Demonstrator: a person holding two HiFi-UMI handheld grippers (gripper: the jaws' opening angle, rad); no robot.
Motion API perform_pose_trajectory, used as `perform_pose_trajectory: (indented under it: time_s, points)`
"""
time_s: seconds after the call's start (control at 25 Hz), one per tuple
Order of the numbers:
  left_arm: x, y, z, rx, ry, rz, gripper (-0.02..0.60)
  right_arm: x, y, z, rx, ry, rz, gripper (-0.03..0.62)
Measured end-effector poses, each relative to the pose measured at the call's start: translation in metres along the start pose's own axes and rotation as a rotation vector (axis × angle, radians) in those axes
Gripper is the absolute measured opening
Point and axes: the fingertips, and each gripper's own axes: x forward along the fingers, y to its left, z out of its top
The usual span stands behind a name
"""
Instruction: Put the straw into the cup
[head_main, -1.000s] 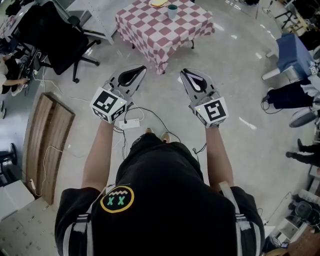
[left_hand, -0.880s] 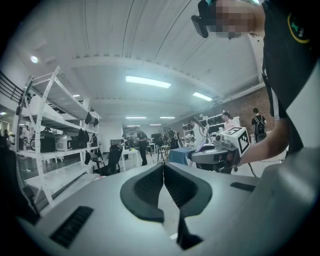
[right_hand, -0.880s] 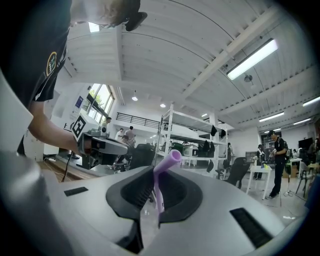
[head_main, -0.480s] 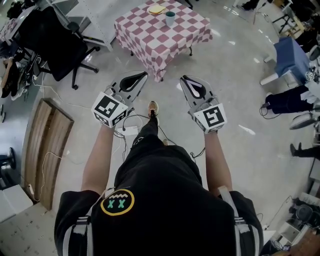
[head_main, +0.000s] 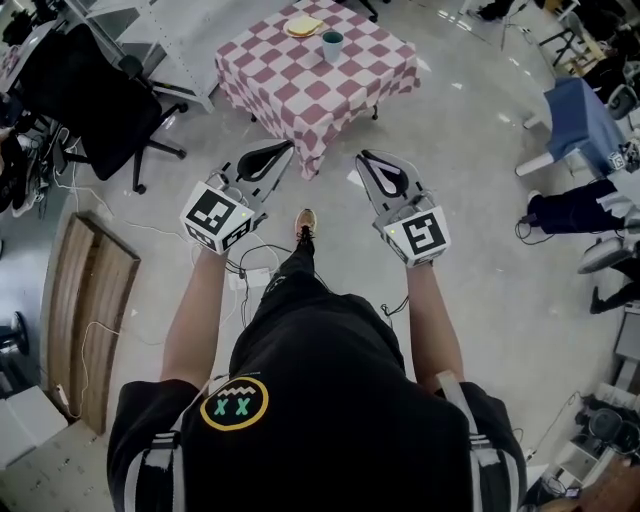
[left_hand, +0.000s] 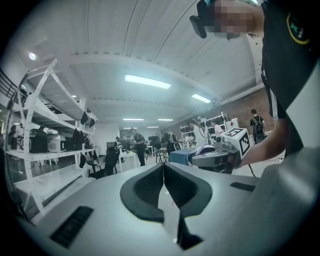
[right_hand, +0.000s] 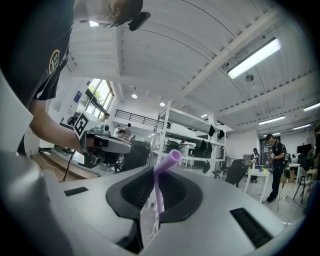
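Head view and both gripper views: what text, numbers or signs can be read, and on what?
"XX": yellow-ringed badge on the back of the black shirt.
Left gripper and right gripper cubes: square marker patterns, no letters.
Blue wall sign: too small to read.

straw (right_hand: 169, 160): lower end hidden between the right gripper's (right_hand: 154, 175) pads
cup (head_main: 332, 45): inside too small to tell
yellow item (head_main: 303, 26) near cup: too small to identify

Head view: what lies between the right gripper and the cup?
A strip of bare floor, then checkered tablecloth up to the cup, seen in the head view.
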Motion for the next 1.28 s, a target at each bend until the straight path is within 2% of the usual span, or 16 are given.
perform_pose_trajectory:
  time_s: [0.92, 1.28]
  points:
    - [0.131, 0.205, -0.028, -0.063, 0.004, -0.052, 0.020, 0.184, -0.147, -0.025, 0.033, 0.057, -0.036, 0.052]
    - [0.167, 0.262, -0.047, -0.064, 0.009, -0.089, 0.020, 0.241, -0.184, -0.040, 0.032, 0.089, -0.063, 0.052]
